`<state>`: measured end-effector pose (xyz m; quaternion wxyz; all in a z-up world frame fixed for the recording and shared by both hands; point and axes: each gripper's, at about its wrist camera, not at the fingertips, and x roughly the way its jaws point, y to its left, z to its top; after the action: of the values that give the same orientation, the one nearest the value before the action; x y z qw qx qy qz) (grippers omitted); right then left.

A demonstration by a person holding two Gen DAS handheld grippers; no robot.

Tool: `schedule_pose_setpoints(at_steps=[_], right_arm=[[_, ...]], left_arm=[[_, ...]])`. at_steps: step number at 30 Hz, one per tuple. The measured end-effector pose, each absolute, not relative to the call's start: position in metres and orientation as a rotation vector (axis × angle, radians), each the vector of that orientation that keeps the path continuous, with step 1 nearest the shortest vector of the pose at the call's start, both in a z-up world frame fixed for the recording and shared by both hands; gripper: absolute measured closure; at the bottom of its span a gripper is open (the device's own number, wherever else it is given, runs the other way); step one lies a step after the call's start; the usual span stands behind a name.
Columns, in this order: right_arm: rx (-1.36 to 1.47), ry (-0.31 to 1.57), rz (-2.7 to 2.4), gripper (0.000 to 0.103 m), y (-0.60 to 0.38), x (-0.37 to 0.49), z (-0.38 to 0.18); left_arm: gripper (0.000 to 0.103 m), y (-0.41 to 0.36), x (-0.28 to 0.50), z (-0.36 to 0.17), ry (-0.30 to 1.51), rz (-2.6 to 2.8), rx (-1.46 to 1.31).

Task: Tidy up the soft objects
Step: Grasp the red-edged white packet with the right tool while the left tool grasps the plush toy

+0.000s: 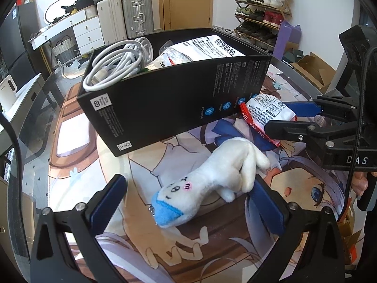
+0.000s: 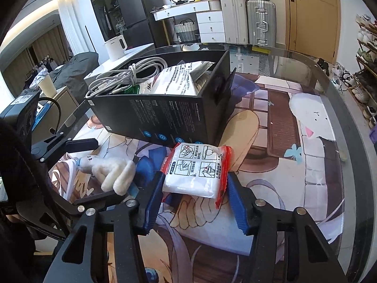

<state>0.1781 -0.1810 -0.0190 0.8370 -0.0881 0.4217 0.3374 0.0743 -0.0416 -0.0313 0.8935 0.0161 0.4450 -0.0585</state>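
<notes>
Worktop (image 2: 306, 141): glass-topped, over a printed cartoon mat; it carries everything below
Black box (image 1: 165, 103): open-topped, standing on the worktop behind both loose items; it already holds a coil of white cable (image 1: 117, 66) and printed white bags (image 1: 212, 47)
Plush toy (image 1: 212, 179): white with a blue tip, lying on the worktop in front of the box, between the spread fingers (image 1: 108, 202) of the left gripper (image 1: 186, 202), which is open; the right-hand pad is at its tail end, and contact cannot be told
Sachet pack (image 2: 198, 169): white with red edges, on the worktop just beside the box's near wall
Right gripper (image 2: 193, 200): its blue pads sit against both sides of the pack, gripping it
Step in hand: picking up, the pack seemingly first
Next move: likely a lift clear of the box wall, then over the opening; a soft pack may sag or slip
</notes>
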Motion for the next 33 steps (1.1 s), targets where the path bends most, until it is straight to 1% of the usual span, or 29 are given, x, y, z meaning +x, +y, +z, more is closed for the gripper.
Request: schedule_pose_setpoints(at_steps=[4,6,8,10,12,13,17,21,33], right_arm=[[-0.203,0.895,0.715,0.050,-0.183,0.176,-0.019],[-0.201,0.898,0.718,0.050,-0.185,0.176,-0.020],[-0.202,0.900,0.717,0.050,-0.185,0.175,-0.020],[-0.210,0.902,0.718,0.050,-0.183,0.175,-0.020],[-0.215,0.904,0.722,0.050,-0.182,0.175,-0.021],[-0.216,0.904,0.722,0.050,-0.181,0.175,-0.021],[-0.226,0.902,0.723,0.050,-0.180,0.173,-0.022],[-0.223,0.902,0.726,0.051,-0.180,0.172,-0.021],[-0.212,0.889,0.750,0.052,-0.186,0.171,-0.014]], left_arm=[[0.003,-0.041,0.071,-0.030,0.917,-0.127,0.027],[0.009,-0.041,0.069,-0.029,0.907,-0.129,0.026],[0.011,-0.042,0.068,-0.028,0.901,-0.138,0.031],[0.016,-0.044,0.067,-0.027,0.893,-0.152,0.039],[0.029,-0.045,0.065,-0.026,0.883,-0.166,0.044],[0.033,-0.046,0.064,-0.025,0.876,-0.174,0.045],[0.040,-0.044,0.063,-0.024,0.864,-0.187,0.037],[0.044,-0.044,0.060,-0.022,0.856,-0.201,0.035],[0.044,-0.033,0.051,-0.015,0.818,-0.201,-0.001]])
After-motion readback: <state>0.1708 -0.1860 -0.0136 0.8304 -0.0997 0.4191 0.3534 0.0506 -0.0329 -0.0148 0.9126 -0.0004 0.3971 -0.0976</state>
